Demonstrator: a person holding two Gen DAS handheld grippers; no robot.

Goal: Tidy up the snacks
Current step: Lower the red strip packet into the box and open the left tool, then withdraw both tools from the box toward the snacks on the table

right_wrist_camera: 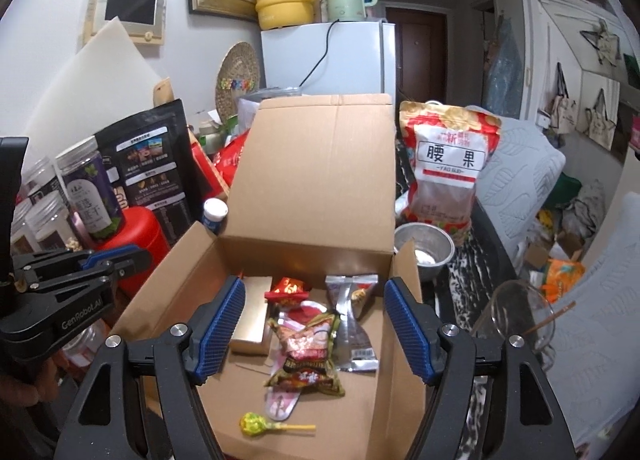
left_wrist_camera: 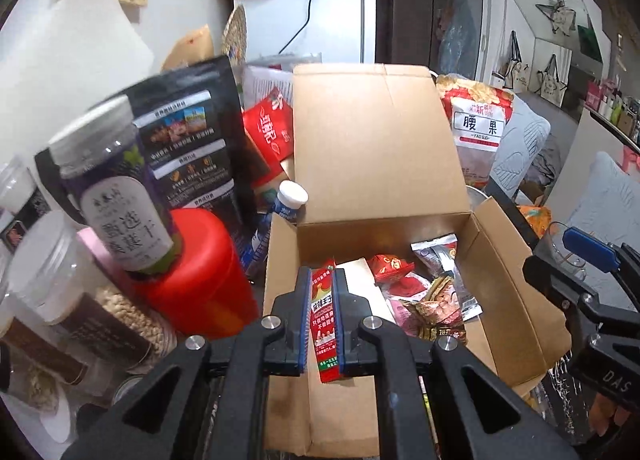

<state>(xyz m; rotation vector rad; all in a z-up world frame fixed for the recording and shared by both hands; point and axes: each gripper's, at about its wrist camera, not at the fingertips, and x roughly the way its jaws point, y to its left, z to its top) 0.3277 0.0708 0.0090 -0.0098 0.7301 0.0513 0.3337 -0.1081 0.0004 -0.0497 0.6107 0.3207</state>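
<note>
An open cardboard box (right_wrist_camera: 320, 164) with its lid flap upright holds several snacks: a brown-gold packet (right_wrist_camera: 306, 352), a silver packet (right_wrist_camera: 354, 320), a red candy (right_wrist_camera: 286, 288), a gold carton (right_wrist_camera: 252, 316) and a yellow lollipop (right_wrist_camera: 256, 422). Above the box's near left wall (left_wrist_camera: 280, 260), my left gripper (left_wrist_camera: 322, 276) is shut on a slim red snack packet (left_wrist_camera: 325, 324) that stands upright between the blue pads. My right gripper (right_wrist_camera: 315, 286) hovers over the box with its jaws wide apart and nothing between them. Each gripper shows in the other's view: the right gripper (left_wrist_camera: 548, 256), the left gripper (right_wrist_camera: 132, 260).
Left of the box crowd a red canister (left_wrist_camera: 200, 272), a purple-label jar (left_wrist_camera: 116, 188), other jars, a black pouch (left_wrist_camera: 188, 132) and a white-capped bottle (left_wrist_camera: 290, 198). On the right stand a cashew bag (right_wrist_camera: 444, 168), a metal bowl (right_wrist_camera: 424, 252) and a glass cup (right_wrist_camera: 516, 316).
</note>
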